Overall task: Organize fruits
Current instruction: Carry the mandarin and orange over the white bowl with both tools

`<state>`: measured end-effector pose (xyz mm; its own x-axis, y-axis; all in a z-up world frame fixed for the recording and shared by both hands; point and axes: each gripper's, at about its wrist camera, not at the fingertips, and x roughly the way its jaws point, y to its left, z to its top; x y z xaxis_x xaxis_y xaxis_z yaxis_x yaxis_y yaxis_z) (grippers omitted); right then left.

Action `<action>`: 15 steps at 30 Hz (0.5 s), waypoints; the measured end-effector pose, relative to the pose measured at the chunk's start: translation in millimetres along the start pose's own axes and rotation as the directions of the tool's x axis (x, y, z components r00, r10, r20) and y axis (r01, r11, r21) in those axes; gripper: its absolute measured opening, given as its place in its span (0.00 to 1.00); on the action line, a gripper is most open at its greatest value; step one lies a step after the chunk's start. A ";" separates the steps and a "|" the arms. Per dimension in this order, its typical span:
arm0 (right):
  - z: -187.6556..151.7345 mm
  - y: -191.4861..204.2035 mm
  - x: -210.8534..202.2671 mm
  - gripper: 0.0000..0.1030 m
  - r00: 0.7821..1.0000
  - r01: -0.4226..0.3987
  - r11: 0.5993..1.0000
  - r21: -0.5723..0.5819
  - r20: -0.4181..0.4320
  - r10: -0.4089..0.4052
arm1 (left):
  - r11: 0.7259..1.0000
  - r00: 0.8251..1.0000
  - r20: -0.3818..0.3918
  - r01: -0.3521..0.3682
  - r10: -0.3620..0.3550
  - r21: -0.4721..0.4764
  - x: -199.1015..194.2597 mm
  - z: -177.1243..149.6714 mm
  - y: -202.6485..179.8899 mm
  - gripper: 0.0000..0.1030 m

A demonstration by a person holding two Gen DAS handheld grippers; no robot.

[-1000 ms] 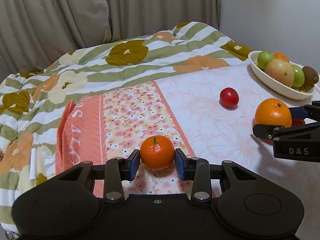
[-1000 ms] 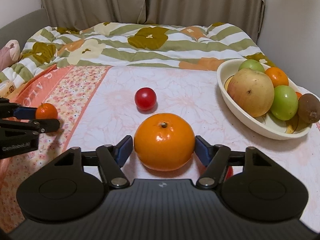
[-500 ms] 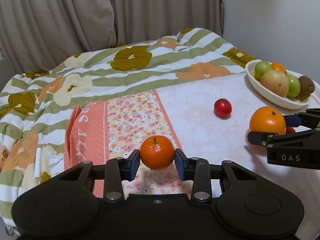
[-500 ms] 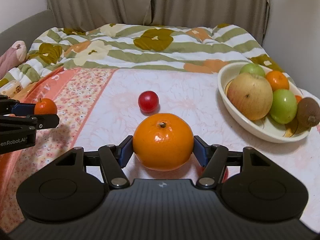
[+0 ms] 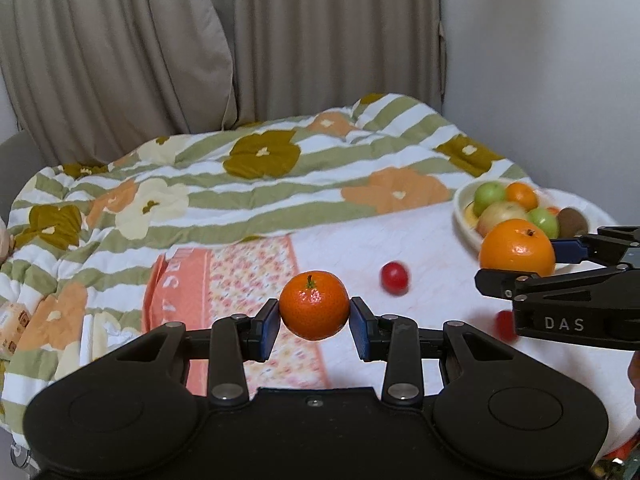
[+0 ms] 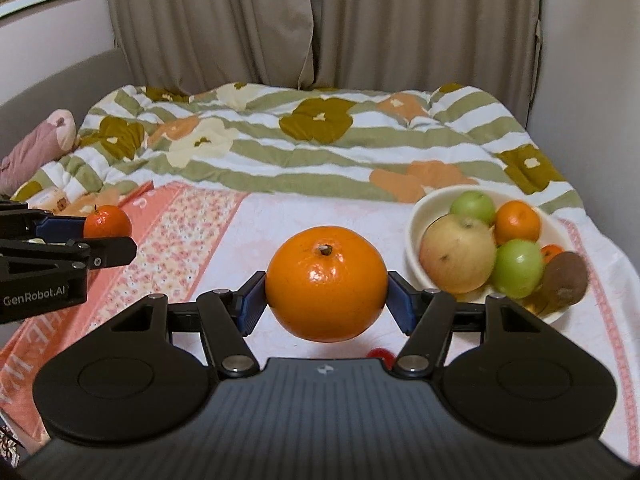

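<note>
My left gripper (image 5: 314, 322) is shut on a small tangerine (image 5: 314, 305) and holds it above the bed; they also show in the right wrist view (image 6: 107, 221). My right gripper (image 6: 326, 306) is shut on a large orange (image 6: 326, 283), also raised; it shows in the left wrist view (image 5: 517, 247) in front of the bowl. A cream bowl (image 6: 414, 236) at the right holds green apples, a yellow apple, tangerines and a kiwi. A small red fruit (image 5: 394, 277) lies on the white sheet; another red one (image 5: 504, 324) lies under the right gripper.
A green-striped flowered quilt (image 5: 260, 184) covers the far half of the bed. An orange flowered cloth (image 5: 240, 280) lies left of the white sheet. A wall stands right of the bowl. A pink pillow (image 6: 36, 148) lies at the far left.
Both grippers have risen off the bed with their fruit. The right gripper's orange has moved closer to the bowl.
</note>
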<state>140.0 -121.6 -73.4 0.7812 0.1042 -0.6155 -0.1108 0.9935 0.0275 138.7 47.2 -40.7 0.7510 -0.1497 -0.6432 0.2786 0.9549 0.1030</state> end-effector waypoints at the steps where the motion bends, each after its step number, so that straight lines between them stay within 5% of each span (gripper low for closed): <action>1: 2.3 -6.0 -4.5 0.76 1.000 0.001 1.000 0.000 0.004 -0.001 | 1.000 1.000 0.005 0.003 -0.003 0.001 -3.3 3.4 -5.5 0.40; 15: 31.3 -104.2 -42.5 0.76 0.999 0.012 1.000 -0.010 0.031 -0.012 | 0.998 0.997 0.055 0.052 -0.053 0.021 -5.9 52.7 -86.7 0.40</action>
<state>137.6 -228.1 -25.5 0.8009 0.0937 -0.5914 -0.1076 0.9941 0.0119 141.6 -48.3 -5.8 0.7667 -0.2138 -0.6053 0.3298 0.9402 0.0856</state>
